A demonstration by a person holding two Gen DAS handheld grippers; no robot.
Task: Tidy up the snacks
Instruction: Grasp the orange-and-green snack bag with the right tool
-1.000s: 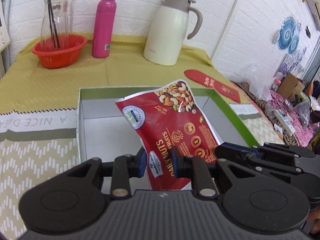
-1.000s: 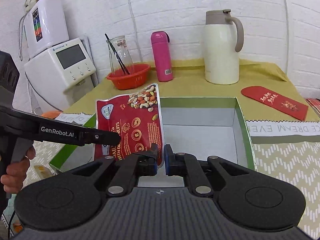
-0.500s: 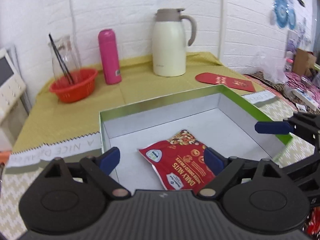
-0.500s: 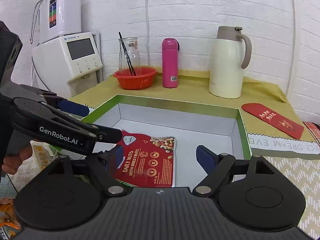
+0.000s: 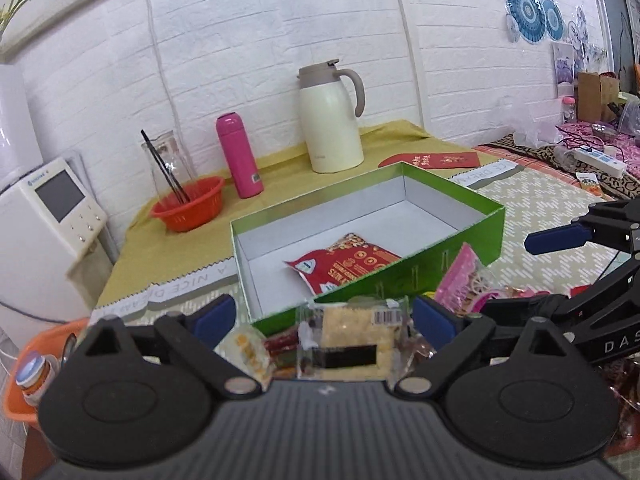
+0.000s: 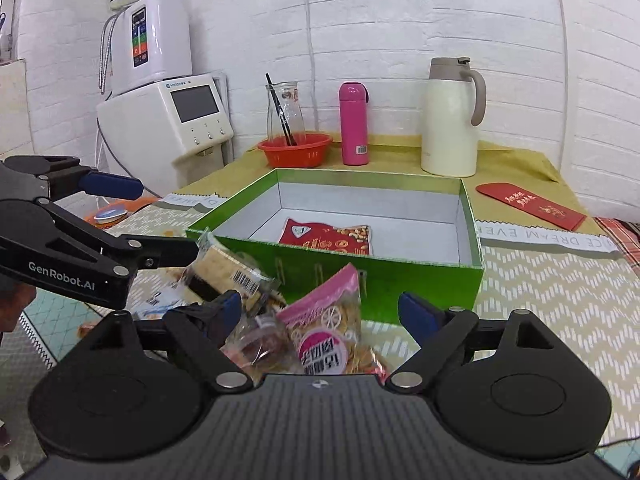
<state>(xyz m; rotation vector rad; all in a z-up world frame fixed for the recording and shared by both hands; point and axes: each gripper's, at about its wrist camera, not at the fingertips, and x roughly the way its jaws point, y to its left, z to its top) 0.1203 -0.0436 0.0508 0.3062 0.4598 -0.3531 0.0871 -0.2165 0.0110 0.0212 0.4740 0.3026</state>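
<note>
A red bag of mixed nuts point(image 5: 344, 264) point(image 6: 328, 236) lies flat inside the green box point(image 5: 440, 240) point(image 6: 400, 280), with nothing holding it. In front of the box sits a pile of snacks, among them a clear-wrapped cracker packet point(image 5: 352, 344) point(image 6: 224, 272) and a pink packet point(image 5: 460, 272) point(image 6: 324, 320). My left gripper point(image 5: 323, 314) hovers over the cracker packet, its jaws opening and not pressing on anything. My right gripper point(image 6: 323, 310) is open wide above the pink packet without touching it.
On the yellow cloth behind the box stand a cream jug point(image 5: 332, 124), a pink flask point(image 5: 239, 156) and a red basket point(image 5: 188, 204) holding a glass carafe. A red envelope point(image 5: 432, 159) lies at the right. A white appliance point(image 5: 44, 208) stands at the left.
Both grippers opened and let go of the nut bag, which dropped flat into the box. Both then pulled back from the box to above the snack pile.
</note>
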